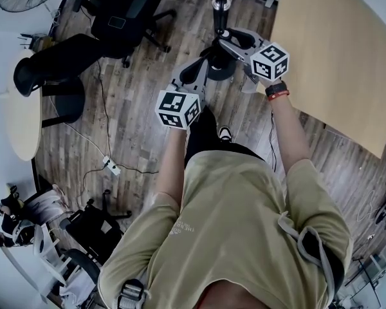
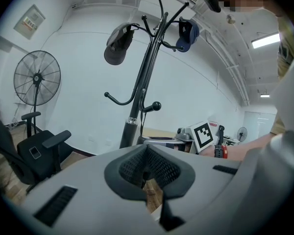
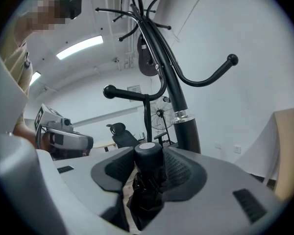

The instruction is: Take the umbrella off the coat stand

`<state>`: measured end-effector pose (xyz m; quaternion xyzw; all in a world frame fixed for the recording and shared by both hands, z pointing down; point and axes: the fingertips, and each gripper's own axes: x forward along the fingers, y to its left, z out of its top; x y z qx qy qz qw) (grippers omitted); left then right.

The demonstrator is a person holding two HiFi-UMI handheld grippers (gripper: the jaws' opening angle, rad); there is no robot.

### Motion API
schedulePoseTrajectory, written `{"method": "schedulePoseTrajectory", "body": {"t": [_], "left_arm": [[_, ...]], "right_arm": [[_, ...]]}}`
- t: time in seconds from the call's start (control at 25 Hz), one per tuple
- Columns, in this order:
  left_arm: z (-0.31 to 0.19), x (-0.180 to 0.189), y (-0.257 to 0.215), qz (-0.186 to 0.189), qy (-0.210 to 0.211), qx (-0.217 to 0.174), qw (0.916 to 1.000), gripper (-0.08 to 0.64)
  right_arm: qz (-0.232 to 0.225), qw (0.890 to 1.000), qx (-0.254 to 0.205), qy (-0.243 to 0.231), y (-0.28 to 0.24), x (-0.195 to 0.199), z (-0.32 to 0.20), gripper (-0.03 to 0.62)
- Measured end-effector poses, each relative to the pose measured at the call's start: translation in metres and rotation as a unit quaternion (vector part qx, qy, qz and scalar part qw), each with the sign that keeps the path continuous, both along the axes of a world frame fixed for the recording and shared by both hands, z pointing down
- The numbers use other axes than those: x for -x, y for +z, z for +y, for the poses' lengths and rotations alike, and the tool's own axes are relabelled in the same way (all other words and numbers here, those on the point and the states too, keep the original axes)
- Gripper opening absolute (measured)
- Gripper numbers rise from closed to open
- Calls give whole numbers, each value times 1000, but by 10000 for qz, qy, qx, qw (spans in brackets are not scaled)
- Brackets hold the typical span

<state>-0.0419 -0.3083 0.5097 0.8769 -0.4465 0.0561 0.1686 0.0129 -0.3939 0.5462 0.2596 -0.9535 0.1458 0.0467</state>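
My right gripper (image 3: 148, 169) is shut on the black folded umbrella (image 3: 148, 156). Its round, pale-topped handle end stands up between the pads and the folded canopy hangs below the jaws. The black coat stand (image 3: 179, 99) rises just behind, with its curved hooks overhead, and the umbrella hangs on none of them. My left gripper (image 2: 146, 169) is shut with nothing in it and points at the same stand (image 2: 142, 89). In the head view both grippers are held out side by side, the left (image 1: 196, 73) and the right (image 1: 228, 40), close to the stand's pole (image 1: 222, 2).
A dark cap (image 2: 118, 45) and a blue cap (image 2: 187, 35) hang on the stand's upper hooks. A wooden table (image 1: 334, 56) is to the right and a black office chair (image 1: 125, 15) to the left. A standing fan (image 2: 36, 80) is by the wall, and a power strip (image 1: 111, 166) with a cable lies on the floor.
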Motion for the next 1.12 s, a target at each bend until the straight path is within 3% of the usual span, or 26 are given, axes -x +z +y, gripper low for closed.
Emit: {"method": "schedulePoseTrajectory", "body": {"t": [0.2, 0.76, 1.12], "left_arm": [[3, -2, -4, 104, 6, -48, 9999, 23], [6, 20, -17, 155, -515, -259, 9982, 24], [14, 35, -26, 142, -585, -333, 9976, 23]], "right_arm": [[-196, 9996, 202, 94, -14, -1, 13, 196], [-456, 9989, 45, -1, -55, 4, 45, 196], [-462, 9988, -167, 80, -82, 6, 63, 196]]}}
